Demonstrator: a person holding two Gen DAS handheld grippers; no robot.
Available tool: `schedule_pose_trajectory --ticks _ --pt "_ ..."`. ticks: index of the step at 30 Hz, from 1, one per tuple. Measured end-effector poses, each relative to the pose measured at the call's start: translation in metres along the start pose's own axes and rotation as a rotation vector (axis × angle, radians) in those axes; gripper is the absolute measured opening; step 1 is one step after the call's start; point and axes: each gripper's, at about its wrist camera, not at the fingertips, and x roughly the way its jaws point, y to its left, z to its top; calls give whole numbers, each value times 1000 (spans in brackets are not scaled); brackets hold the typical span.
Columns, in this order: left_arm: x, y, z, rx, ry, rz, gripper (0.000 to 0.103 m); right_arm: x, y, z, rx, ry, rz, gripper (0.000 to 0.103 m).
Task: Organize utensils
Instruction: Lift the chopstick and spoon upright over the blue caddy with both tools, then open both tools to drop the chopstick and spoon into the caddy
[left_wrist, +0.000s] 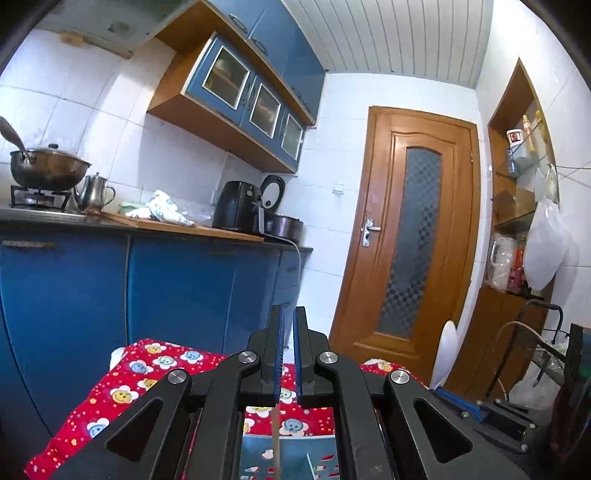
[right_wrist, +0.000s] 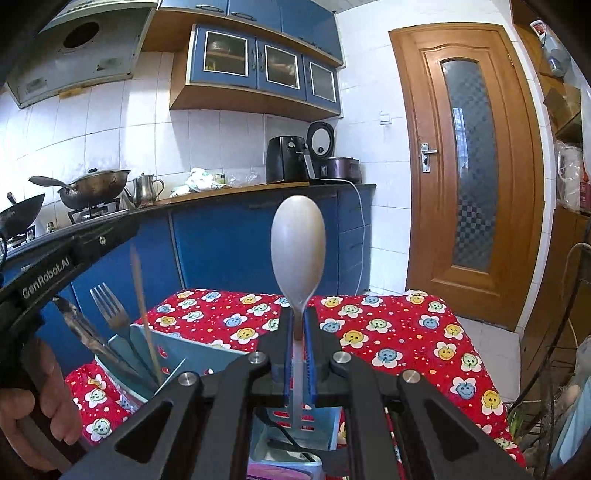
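My right gripper (right_wrist: 299, 314) is shut on a white spoon (right_wrist: 298, 247), held upright with its bowl up, above a blue utensil holder (right_wrist: 295, 424) on the red flowered tablecloth (right_wrist: 388, 332). A fork (right_wrist: 110, 310), a knife (right_wrist: 79, 325) and a chopstick (right_wrist: 142, 306) stand in the holder's left compartment (right_wrist: 166, 354). My left gripper (left_wrist: 289, 317) is nearly shut on a thin wooden chopstick (left_wrist: 276, 439) that hangs below its fingers over the holder (left_wrist: 280, 458). The left gripper's body also shows at the left of the right wrist view (right_wrist: 55, 269).
The table sits close to blue kitchen cabinets (right_wrist: 240, 240) with a stove, woks (right_wrist: 92, 184), kettle and air fryer (right_wrist: 288, 158) on the counter. A wooden door (right_wrist: 469, 162) stands at the right. A wire rack (left_wrist: 546, 354) and a white plate (left_wrist: 447, 350) are at the table's right.
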Motion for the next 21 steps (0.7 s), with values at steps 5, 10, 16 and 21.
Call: schedule_pose_trajectory --ticks 5,10,16,21 --pt "-1 -5 -3 26 29 -12 4 -1 -4 0 38 21 33 8" --pt "-4 -3 -1 10 84 -27 14 -5 -7 1 78 30 56 29" --pt "-18 1 6 -19 131 -42 34 -21 -5 6 97 5 75 36" --pt "-36 2 11 -16 174 -52 41 -40 -4 10 118 -14 96 41"
